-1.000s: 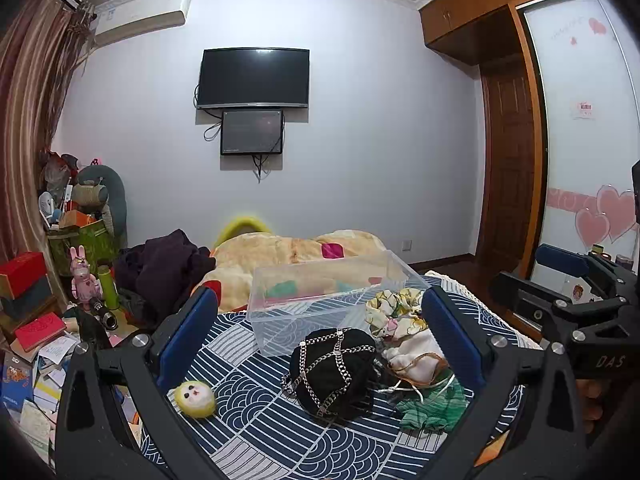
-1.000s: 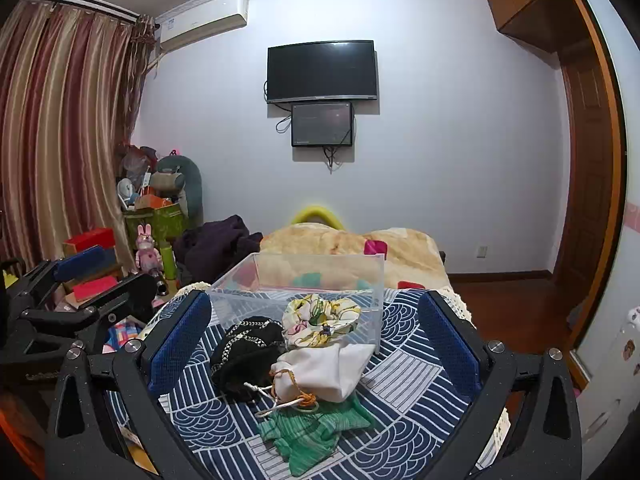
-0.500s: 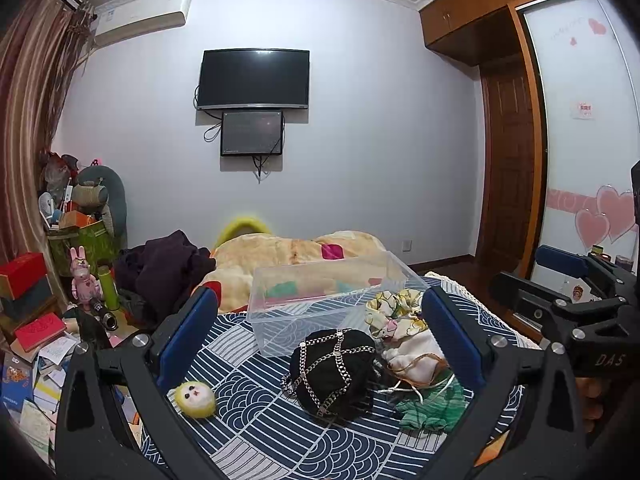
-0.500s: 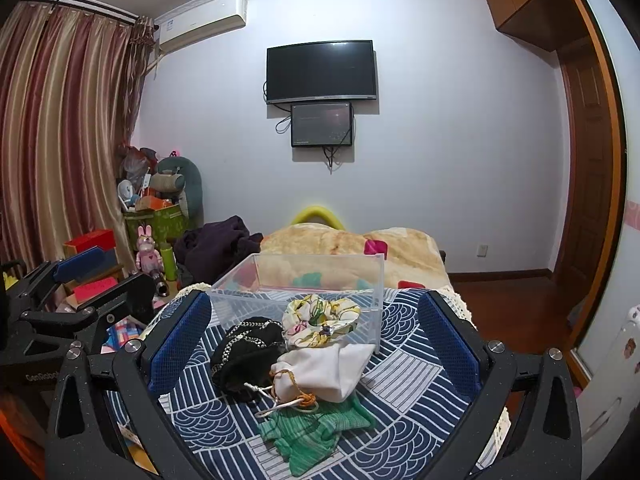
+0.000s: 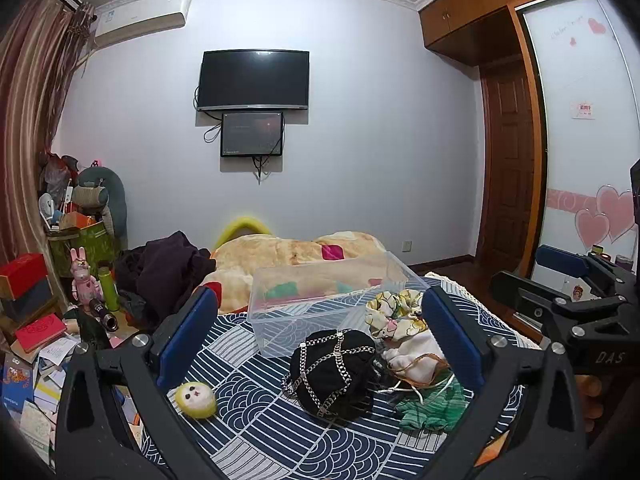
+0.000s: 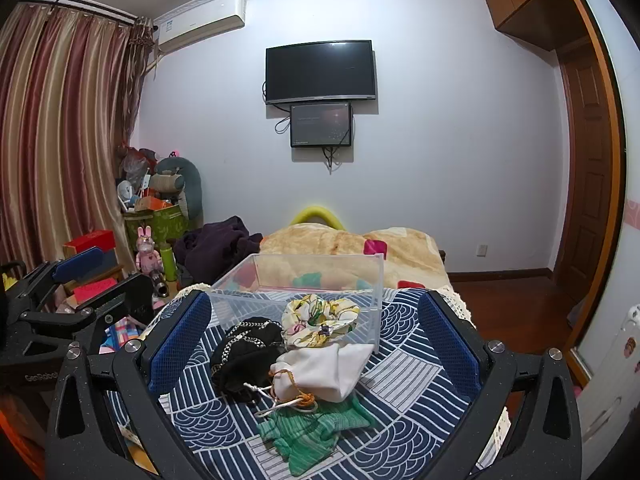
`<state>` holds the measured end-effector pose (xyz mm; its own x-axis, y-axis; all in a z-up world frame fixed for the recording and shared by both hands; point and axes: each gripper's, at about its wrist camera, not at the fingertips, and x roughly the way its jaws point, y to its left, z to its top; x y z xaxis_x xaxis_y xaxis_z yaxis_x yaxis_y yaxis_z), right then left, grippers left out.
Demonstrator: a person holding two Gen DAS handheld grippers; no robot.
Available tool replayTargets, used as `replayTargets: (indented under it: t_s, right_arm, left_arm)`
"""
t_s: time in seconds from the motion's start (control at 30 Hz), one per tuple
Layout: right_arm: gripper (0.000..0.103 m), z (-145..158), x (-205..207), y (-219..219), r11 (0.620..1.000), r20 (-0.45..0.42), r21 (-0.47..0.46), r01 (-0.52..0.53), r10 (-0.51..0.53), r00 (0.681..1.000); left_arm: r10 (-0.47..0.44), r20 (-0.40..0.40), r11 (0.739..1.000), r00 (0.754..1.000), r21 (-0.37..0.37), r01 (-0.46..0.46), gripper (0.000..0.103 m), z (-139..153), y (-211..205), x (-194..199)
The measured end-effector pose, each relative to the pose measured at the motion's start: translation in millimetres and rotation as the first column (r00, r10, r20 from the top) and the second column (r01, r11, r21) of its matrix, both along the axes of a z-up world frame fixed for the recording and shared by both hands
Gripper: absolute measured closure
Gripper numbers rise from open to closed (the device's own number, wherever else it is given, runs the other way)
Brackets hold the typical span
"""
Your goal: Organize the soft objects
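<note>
Nothing has moved since the earlier frames. Left gripper (image 5: 318, 336) hangs wide open and empty over the patterned surface (image 5: 248, 396); yellow plush (image 5: 197, 400), black chained pouch (image 5: 334, 372), floral scrunchie (image 6: 320, 320), white drawstring bag (image 6: 320, 372) and green cloth (image 6: 312, 432) lie before the clear bin (image 6: 316, 280). Right gripper (image 6: 314, 346) gapes equally wide, empty.

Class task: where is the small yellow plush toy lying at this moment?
In the left wrist view, the yellow plush toy lies alone on the blue patterned cloth, left of the black pouch.
</note>
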<state>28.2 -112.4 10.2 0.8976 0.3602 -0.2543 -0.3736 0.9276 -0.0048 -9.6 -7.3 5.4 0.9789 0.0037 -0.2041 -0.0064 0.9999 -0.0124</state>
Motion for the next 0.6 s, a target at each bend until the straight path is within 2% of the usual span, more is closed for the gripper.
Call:
replayTargets:
  t_s: [0.4, 0.53, 0.57, 0.6]
  right_arm:
    - [0.000, -2.0, 3.8, -2.8, 1.000, -0.014, -0.005, 0.007, -0.007, 1.000]
    - [0.000, -6.3, 10.0, -2.9, 1.000, -0.028, -0.007, 0.015, -0.015, 1.000]
    - [0.000, -7.6, 11.9, -2.4, 1.000, -0.030, -0.010, 0.018, -0.018, 0.999]
    - [0.000, -9.2, 14.2, -1.9, 1.000, -0.037, -0.015, 0.018, -0.019, 0.999]
  left_arm:
    - [-0.001, -0.005, 1.000, 1.000, -0.006, 0.001, 0.000, -1.9, 3.2, 0.6]
    - [-0.005, -0.030, 1.000, 1.000, -0.030, 0.005, 0.000, -9.9, 11.9, 7.0]
    - [-0.012, -0.037, 0.999, 0.999, -0.043, 0.011, 0.006, -12.0, 14.4, 8.1]
    - [-0.029, -0.057, 0.998, 0.998, -0.061, 0.026, 0.018, -15.3, 17.7, 11.4]
